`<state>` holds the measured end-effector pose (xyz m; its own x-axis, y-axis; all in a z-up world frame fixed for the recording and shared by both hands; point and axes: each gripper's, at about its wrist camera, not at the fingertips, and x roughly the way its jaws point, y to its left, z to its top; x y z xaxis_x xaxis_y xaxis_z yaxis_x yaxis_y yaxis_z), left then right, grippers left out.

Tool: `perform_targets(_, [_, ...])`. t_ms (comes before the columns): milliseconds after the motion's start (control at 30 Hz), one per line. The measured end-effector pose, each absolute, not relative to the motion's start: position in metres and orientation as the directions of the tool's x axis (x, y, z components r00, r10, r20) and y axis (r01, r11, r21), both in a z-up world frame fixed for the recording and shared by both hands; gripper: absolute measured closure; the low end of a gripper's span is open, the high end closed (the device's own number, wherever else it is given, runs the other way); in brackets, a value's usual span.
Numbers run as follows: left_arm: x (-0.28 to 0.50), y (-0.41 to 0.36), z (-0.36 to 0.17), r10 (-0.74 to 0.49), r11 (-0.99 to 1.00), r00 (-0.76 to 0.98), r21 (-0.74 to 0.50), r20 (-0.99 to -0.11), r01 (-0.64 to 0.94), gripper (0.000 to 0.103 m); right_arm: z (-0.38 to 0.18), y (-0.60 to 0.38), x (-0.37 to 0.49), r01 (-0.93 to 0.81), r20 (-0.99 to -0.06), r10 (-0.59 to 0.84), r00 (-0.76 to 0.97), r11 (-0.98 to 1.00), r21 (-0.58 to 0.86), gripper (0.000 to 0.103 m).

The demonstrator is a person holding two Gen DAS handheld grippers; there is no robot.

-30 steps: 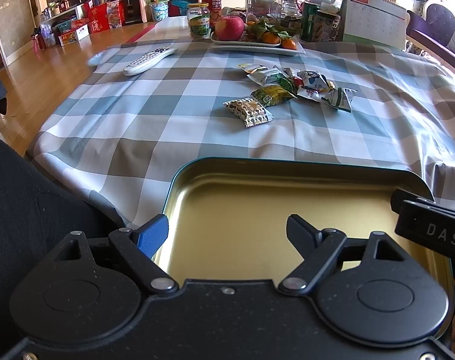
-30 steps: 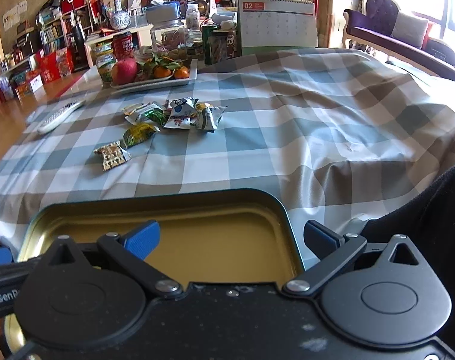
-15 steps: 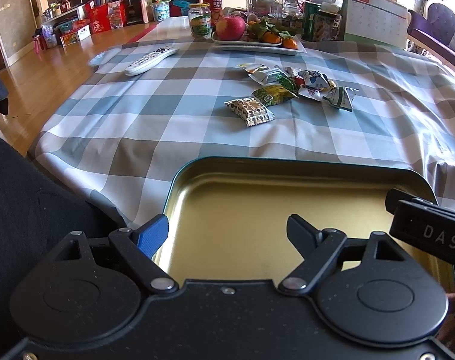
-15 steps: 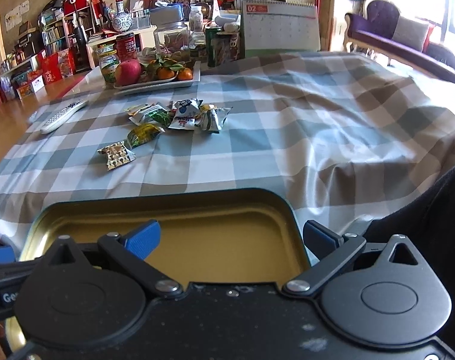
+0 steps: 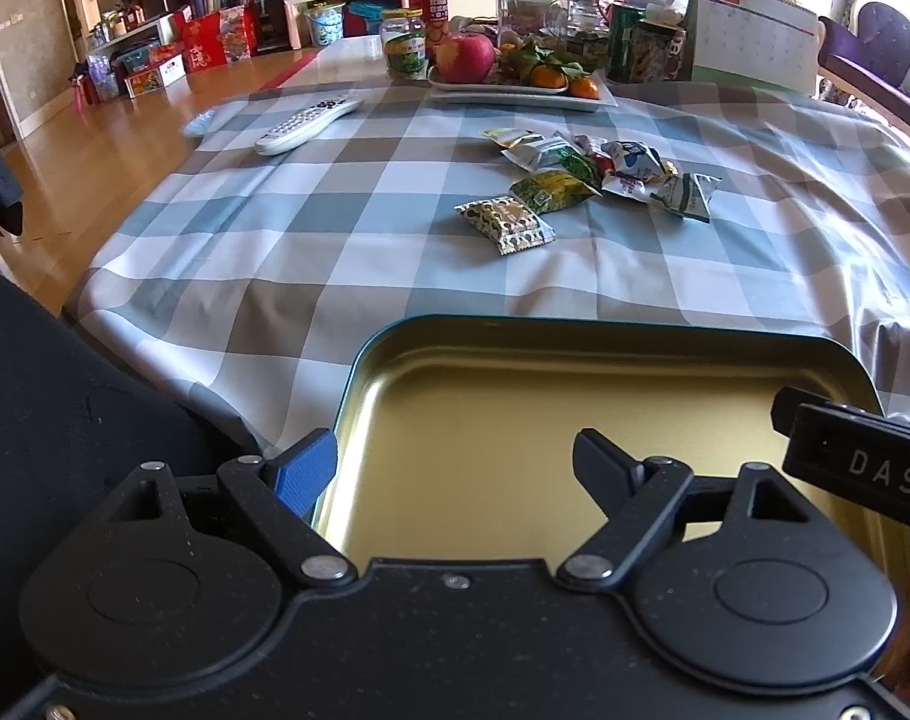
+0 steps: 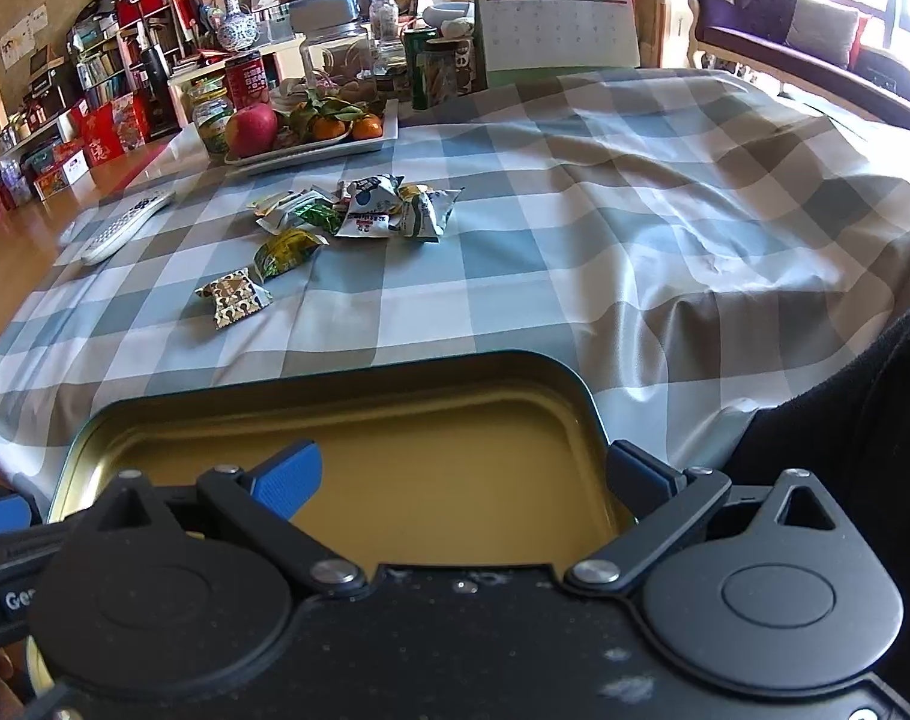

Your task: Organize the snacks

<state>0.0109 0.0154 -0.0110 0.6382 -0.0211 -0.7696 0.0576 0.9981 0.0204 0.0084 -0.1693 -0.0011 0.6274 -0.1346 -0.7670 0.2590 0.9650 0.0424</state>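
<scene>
Two wrist cameras, low at the near table edge, both facing across the cloth.

Left wrist view sits close over the gold tin tray (image 5: 515,396), at its left end, looking forward and a touch rightward; the right gripper (image 5: 857,462) pokes in at its right edge. Right wrist view hangs over the tray's (image 6: 335,414) right end, angled leftward. Both share the tray, the snack packets (image 5: 581,180) (image 6: 347,222) mid-table, the remote (image 5: 308,123) (image 6: 125,225), the fruit plate (image 5: 515,93) (image 6: 311,147) and the calendar (image 5: 749,42) (image 6: 557,24) far back.
</scene>
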Motion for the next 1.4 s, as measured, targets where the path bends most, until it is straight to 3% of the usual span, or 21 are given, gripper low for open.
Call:
perform_targets(567, [0.009, 0.013, -0.008, -0.012, 0.998, 0.620, 0.034, -0.785, 0.062, 0.025, -0.001, -0.160, 0.008, 0.195, -0.772, -0.116, 0.625, 0.981, 0.011, 0.000])
perform_targets(900, [0.034, 0.017, -0.014, -0.067, 0.995, 0.426, -0.031, -0.902, 0.091, 0.026, -0.003, -0.174, 0.019, 0.200, -0.856, -0.022, 0.516, 0.975, 0.095, 0.000])
perform_targets(1100, [0.070, 0.016, 0.006, -0.124, 0.988, 0.408, -0.075, -0.904, 0.133, 0.026, 0.004, -0.189, 0.051, 0.192, -0.884, 0.058, 0.464, 0.968, 0.164, 0.002])
perform_targets(1400, [0.157, 0.010, 0.028, -0.116, 0.988, 0.440, -0.058, -0.890, 0.143, 0.026, 0.023, -0.217, 0.141, 0.212, -0.863, 0.060, 0.502, 0.958, 0.190, 0.002])
